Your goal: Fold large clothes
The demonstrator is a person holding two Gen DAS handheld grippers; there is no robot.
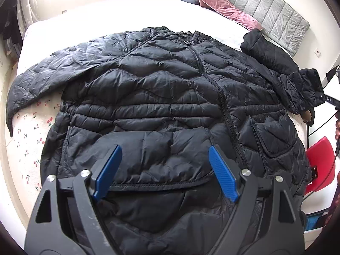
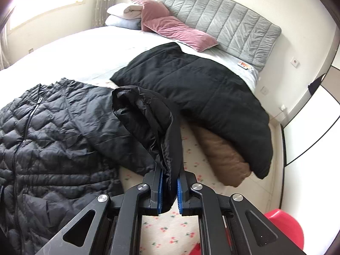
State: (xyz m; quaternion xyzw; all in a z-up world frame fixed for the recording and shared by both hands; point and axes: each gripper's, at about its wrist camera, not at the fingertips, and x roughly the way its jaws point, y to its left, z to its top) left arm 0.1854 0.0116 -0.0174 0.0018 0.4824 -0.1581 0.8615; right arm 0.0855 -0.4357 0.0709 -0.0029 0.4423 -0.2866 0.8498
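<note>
The left gripper hangs above the near end of the bed, pointing forward and slightly down over the lower front of the black jacket. Its blue fingers are spread wide and grasp nothing; the jacket's bottom panel lies between and beneath them, and whether the tips touch the fabric cannot be told.

The jacket lies front up, zipped, its body spread across the middle of the bed with the collar toward the far edge and the hem toward the near edge. One sleeve runs out flat toward the bed's left edge.

The right gripper is held near the bed's right edge, pointing toward the headboard. Its fingers are nearly closed, pinching the cuff end of the other sleeve, which is lifted off the cherry-print sheet and rises from the grip in a puffy fold toward the jacket's shoulder.

Beyond the lifted sleeve, a second black coat lies folded along the right edge of the bed, partly covering a brown garment. Pink pillows and folded white blankets sit at the headboard edge. A red chair stands just beside the bed's right edge.
</note>
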